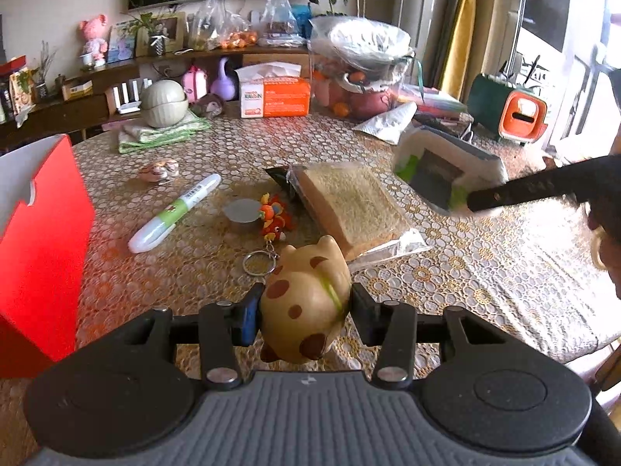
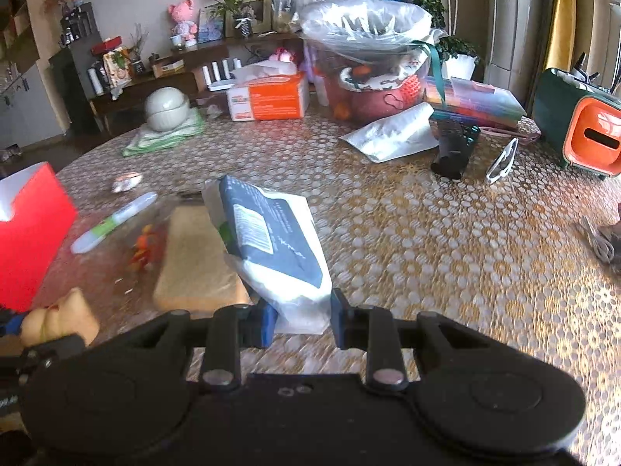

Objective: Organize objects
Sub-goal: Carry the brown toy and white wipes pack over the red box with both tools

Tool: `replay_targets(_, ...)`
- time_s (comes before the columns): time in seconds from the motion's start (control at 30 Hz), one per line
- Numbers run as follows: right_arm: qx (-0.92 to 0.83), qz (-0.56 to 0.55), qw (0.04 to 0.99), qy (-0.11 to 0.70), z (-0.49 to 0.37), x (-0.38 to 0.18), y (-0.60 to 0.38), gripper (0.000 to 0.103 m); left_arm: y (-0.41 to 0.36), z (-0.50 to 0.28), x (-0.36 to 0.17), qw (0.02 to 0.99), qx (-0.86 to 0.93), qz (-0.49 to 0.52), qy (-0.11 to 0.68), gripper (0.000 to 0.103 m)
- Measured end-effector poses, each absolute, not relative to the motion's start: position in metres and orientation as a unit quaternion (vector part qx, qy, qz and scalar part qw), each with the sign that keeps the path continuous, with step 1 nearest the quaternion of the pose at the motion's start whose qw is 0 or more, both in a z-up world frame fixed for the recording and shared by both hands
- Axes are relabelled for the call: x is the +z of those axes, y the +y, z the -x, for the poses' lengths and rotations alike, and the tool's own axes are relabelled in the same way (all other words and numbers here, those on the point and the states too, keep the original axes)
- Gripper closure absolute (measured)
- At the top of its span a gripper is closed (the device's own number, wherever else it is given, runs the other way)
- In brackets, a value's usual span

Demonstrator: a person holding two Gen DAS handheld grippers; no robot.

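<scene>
The left gripper (image 1: 304, 305) has its jaws clenched on a tan cat toy (image 1: 306, 299) with brown spots, held up off the desk (image 1: 485, 272) at the near edge. The right gripper (image 2: 299, 316) has its jaws clenched on the bottom edge of a white and dark blue wipes pack (image 2: 271, 244), which stands tilted above the desk; in the left wrist view that pack appears blurred at the right, at the tip of the other tool. Just beyond the cat toy lie a key ring with a small orange charm (image 1: 273, 215), a small grey cup (image 1: 241, 214) touching the charm, and a bag of sliced bread (image 1: 349, 206). To the left of these a white and green tube (image 1: 174, 213) lies at a slant, with a small wrapped sweet (image 1: 160, 170) past it. A red box (image 1: 42, 248) stands at the desk's left edge. Farther back sit a tissue box (image 1: 275, 91), a round cream pot (image 1: 163, 103) on folded cloth, and a basket under clear plastic (image 1: 361, 73).
</scene>
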State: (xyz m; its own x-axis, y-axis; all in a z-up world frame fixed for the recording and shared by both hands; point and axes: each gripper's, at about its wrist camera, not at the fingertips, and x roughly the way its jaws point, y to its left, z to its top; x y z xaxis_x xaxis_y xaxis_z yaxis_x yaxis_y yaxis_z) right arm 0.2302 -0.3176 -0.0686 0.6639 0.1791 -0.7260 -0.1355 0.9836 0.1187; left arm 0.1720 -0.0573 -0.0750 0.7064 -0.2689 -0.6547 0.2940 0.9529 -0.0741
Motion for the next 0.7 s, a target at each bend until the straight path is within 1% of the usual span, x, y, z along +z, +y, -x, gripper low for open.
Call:
replay_targets(0.33, 0.124, -0.031, 0.910, 0.395, -0.180, -0.042, -0.283, 0.076, -0.031, -0.142, -0.047, 0.935, -0.124, -0.001, 0.332, 0.057)
replay_targets(0.7, 0.167, -0.017, 0.908, 0.383, -0.150, -0.016, -0.227, 0.076, 0.004, -0.120, -0.021, 0.943, -0.103, 0.003, 0.317, 0.057)
